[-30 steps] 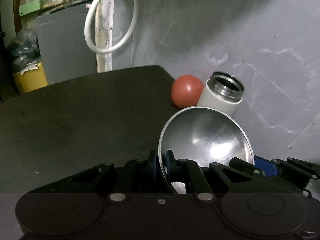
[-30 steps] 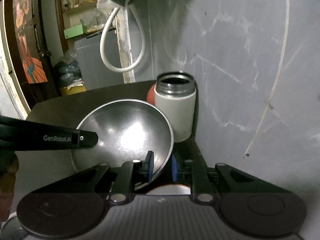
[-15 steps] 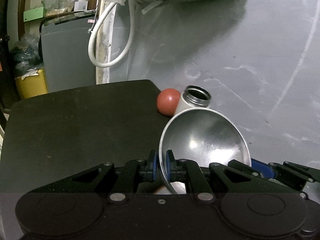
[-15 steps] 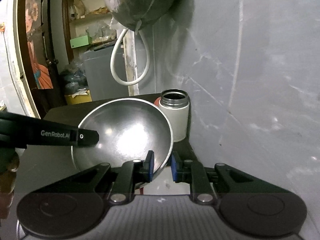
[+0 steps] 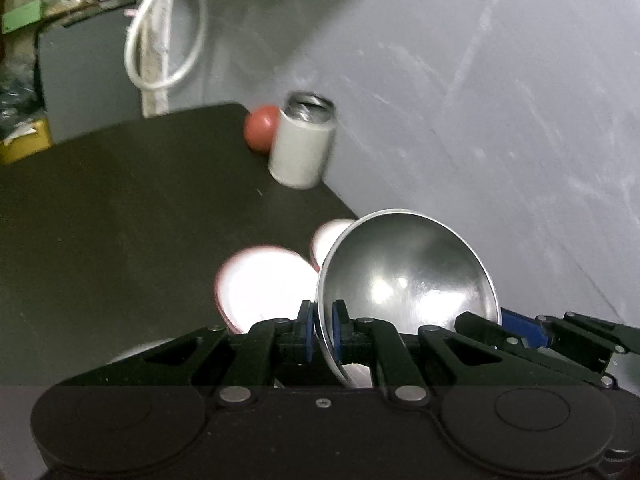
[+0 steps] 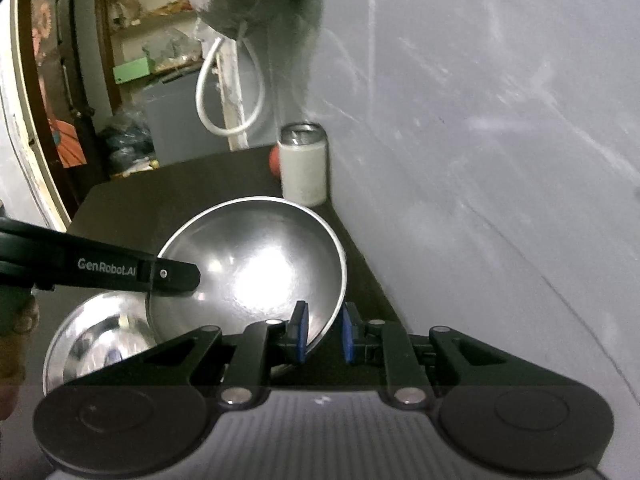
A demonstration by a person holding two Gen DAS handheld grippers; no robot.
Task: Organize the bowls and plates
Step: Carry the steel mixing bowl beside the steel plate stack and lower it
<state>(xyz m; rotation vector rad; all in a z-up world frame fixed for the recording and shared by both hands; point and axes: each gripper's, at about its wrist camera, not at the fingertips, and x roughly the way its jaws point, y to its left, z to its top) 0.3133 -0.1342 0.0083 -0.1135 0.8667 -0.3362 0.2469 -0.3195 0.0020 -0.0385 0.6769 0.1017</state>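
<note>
A steel bowl (image 5: 408, 276) hangs tilted above the black table (image 5: 120, 220). My left gripper (image 5: 323, 330) is shut on its near rim. In the right wrist view the same steel bowl (image 6: 248, 268) has my right gripper (image 6: 324, 332) shut on its right rim, and the left gripper's finger (image 6: 168, 274) reaches in from the left. Under the bowl lie two white plates with red rims (image 5: 264, 284) (image 5: 332, 240). A second steel dish (image 6: 100, 340) rests lower left on the table.
A white flask with an open steel mouth (image 5: 300, 148) stands by the grey wall (image 5: 500, 120), with a red ball (image 5: 262, 128) behind it. The right gripper's linkage (image 5: 560, 332) shows at the right. A white hose (image 6: 224, 92) hangs beyond the table's far edge.
Both grippers have lifted and drawn back with the steel bowl. The flask and ball now look farther off, and the white plates and second steel dish have come into view below.
</note>
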